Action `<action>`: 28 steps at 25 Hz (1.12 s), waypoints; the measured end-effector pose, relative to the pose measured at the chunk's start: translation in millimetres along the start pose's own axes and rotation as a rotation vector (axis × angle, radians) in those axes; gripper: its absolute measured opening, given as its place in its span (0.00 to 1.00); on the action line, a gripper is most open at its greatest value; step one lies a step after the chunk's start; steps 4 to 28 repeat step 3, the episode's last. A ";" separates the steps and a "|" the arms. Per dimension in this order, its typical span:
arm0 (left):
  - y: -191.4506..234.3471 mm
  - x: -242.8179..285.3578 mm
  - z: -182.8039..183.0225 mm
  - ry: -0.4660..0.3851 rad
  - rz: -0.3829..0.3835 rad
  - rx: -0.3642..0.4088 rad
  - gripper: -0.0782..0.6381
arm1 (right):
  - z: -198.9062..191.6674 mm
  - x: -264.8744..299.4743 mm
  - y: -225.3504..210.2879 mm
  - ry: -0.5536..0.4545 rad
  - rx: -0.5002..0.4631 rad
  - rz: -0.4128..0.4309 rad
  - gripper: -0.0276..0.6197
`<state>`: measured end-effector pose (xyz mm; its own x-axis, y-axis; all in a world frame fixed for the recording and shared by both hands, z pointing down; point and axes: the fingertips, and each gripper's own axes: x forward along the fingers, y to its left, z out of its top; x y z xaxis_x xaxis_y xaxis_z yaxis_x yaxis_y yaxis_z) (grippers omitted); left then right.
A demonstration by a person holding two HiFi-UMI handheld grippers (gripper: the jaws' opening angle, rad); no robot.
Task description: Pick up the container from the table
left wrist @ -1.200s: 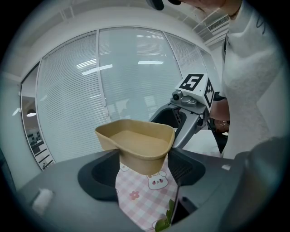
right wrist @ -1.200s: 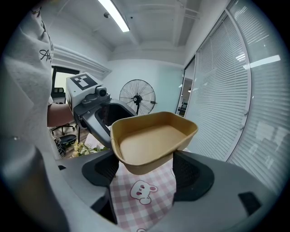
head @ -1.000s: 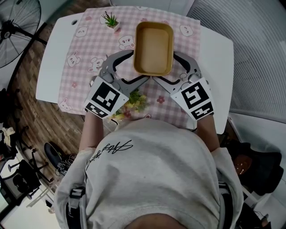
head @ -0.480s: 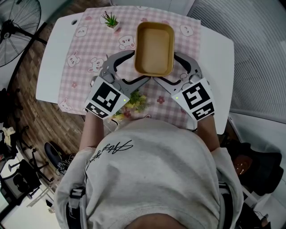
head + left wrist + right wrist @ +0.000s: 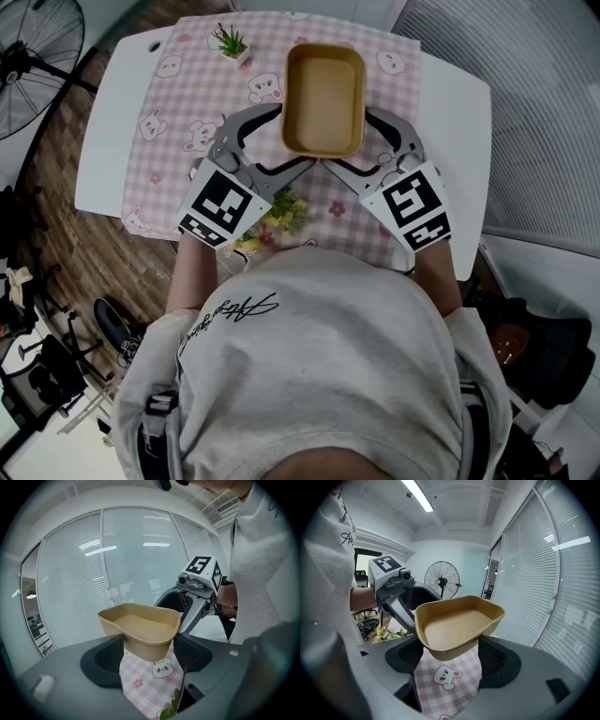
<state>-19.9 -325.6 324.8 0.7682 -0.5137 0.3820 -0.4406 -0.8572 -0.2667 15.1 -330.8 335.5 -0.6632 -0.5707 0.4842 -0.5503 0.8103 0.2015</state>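
An empty tan rectangular container (image 5: 323, 98) hangs over the pink checked cloth (image 5: 183, 94), held at its near end by both grippers. My left gripper (image 5: 279, 141) is shut on its near left corner. My right gripper (image 5: 367, 141) is shut on its near right corner. In the left gripper view the container (image 5: 143, 627) sits between the dark pads (image 5: 107, 656) of the left gripper (image 5: 150, 657), clear of the cloth (image 5: 150, 686) below. In the right gripper view the container (image 5: 457, 625) is clamped in the right gripper (image 5: 450, 657) the same way.
The cloth covers a white table (image 5: 112, 122). A small potted plant (image 5: 231, 41) stands at the cloth's far left. A bunch of flowers (image 5: 283, 214) lies near the front edge between my hands. A floor fan (image 5: 33, 47) stands left of the table.
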 end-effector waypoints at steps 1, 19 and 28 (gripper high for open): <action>0.0 0.2 0.0 0.001 -0.001 0.000 0.57 | -0.1 0.0 -0.1 0.000 0.000 0.000 0.61; 0.1 0.4 0.1 0.002 -0.002 0.000 0.57 | 0.0 -0.2 -0.4 0.001 0.000 0.000 0.61; 0.1 0.4 0.1 0.002 -0.002 0.000 0.57 | 0.0 -0.2 -0.4 0.001 0.000 0.000 0.61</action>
